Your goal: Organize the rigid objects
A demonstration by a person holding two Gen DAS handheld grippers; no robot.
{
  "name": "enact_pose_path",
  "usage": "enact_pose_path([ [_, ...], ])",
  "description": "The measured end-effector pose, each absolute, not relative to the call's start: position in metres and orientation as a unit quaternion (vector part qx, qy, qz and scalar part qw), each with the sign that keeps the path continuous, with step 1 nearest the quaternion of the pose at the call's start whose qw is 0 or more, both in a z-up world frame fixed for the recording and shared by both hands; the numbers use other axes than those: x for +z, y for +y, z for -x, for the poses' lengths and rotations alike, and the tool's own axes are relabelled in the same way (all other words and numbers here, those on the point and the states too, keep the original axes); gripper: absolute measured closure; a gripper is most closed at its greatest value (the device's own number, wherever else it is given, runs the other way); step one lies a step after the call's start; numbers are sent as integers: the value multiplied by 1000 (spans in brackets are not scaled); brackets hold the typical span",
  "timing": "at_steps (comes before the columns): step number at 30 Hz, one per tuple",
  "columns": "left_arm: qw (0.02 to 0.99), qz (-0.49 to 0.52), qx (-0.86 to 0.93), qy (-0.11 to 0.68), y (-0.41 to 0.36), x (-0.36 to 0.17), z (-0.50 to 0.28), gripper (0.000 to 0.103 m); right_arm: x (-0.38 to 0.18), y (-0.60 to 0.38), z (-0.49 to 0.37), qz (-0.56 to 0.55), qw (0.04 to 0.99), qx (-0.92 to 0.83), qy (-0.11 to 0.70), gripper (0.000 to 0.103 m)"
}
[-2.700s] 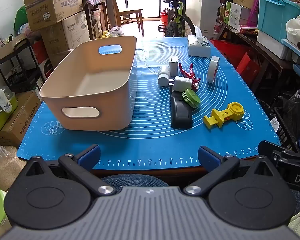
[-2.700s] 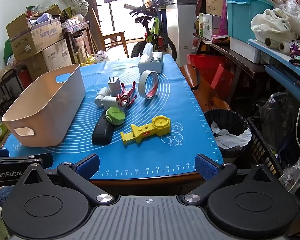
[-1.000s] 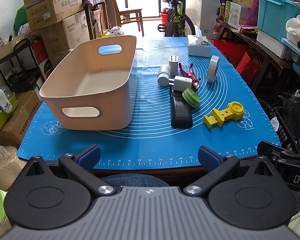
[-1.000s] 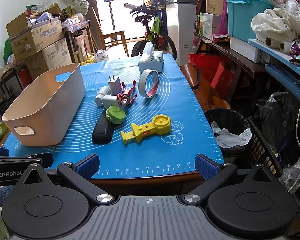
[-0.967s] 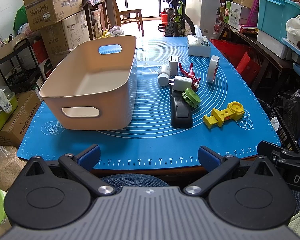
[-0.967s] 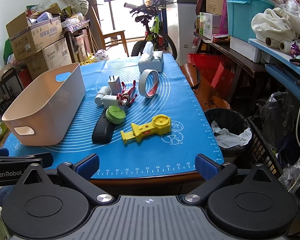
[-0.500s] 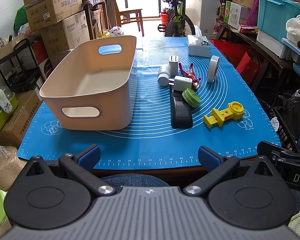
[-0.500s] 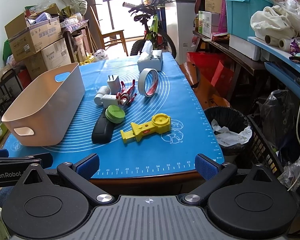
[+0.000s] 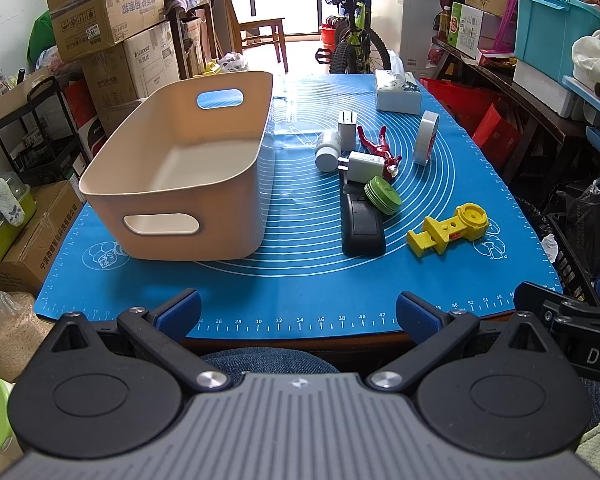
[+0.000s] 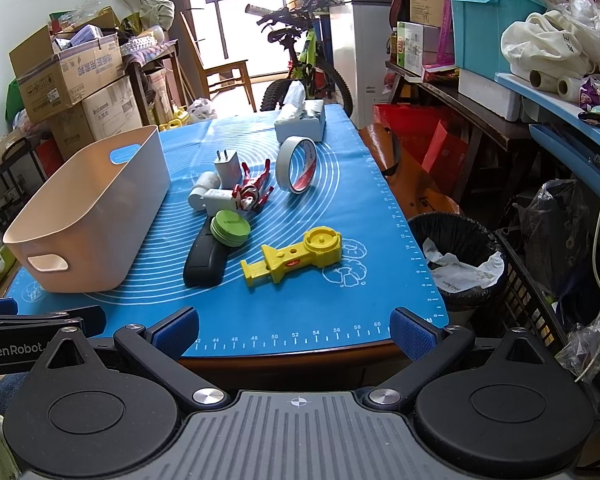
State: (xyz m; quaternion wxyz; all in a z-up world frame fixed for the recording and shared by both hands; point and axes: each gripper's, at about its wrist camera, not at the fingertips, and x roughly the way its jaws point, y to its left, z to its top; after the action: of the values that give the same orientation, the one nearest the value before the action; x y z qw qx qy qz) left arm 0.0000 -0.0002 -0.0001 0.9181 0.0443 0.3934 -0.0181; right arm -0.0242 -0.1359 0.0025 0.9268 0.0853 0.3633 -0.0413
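An empty beige bin (image 9: 172, 204) (image 10: 80, 224) stands on the left of the blue mat (image 9: 300, 280). To its right lie a black remote (image 9: 362, 224) (image 10: 204, 258), a green round tin (image 9: 382, 200) (image 10: 231, 227), a yellow plastic tool (image 9: 448, 230) (image 10: 296, 256), two white chargers (image 9: 364, 164), a white bottle (image 9: 327, 152), a red figure (image 9: 382, 150) (image 10: 254, 192) and an upright tape roll (image 9: 426, 142) (image 10: 296, 164). My left gripper (image 9: 298, 310) and right gripper (image 10: 294, 326) hang open at the table's near edge, holding nothing.
A tissue box (image 9: 396, 94) (image 10: 300, 124) sits at the mat's far end. Cardboard boxes (image 9: 108, 28) crowd the left side, a bicycle (image 10: 304, 68) stands behind the table, and a bin with a black liner (image 10: 456, 256) is to the right.
The right wrist view has shifted slightly upward and forward. The objects on the mat and the left gripper have not moved.
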Motion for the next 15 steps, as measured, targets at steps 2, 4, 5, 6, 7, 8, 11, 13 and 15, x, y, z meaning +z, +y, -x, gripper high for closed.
enact_pose_path([
  [2, 918, -44, -18, 394, 0, 0, 0, 1, 2, -136, 24, -85, 927, -41, 363, 3],
  [4, 918, -44, -18, 394, 0, 0, 0, 1, 3, -136, 24, -85, 927, -41, 363, 3],
  [5, 918, -43, -18, 395, 0, 0, 0, 1, 3, -136, 24, -85, 927, -41, 363, 3],
  [6, 918, -43, -17, 395, 0, 0, 0, 1, 3, -136, 24, -85, 927, -42, 363, 3],
  [7, 918, -43, -17, 395, 0, 0, 0, 1, 3, -136, 24, -86, 927, -41, 363, 3],
  [8, 918, -44, -17, 395, 0, 0, 0, 1, 3, -136, 24, -86, 927, -42, 363, 3],
  [11, 918, -44, -16, 394, 0, 0, 0, 1, 3, -137, 24, -88, 926, -44, 364, 3],
  [13, 918, -46, -14, 393, 3, 0, 1, 1, 3, -138, 23, -89, 925, -45, 365, 3],
  [15, 919, -46, -11, 390, 4, 2, 1, 1, 4, -138, 23, -91, 924, -48, 367, 3],
])
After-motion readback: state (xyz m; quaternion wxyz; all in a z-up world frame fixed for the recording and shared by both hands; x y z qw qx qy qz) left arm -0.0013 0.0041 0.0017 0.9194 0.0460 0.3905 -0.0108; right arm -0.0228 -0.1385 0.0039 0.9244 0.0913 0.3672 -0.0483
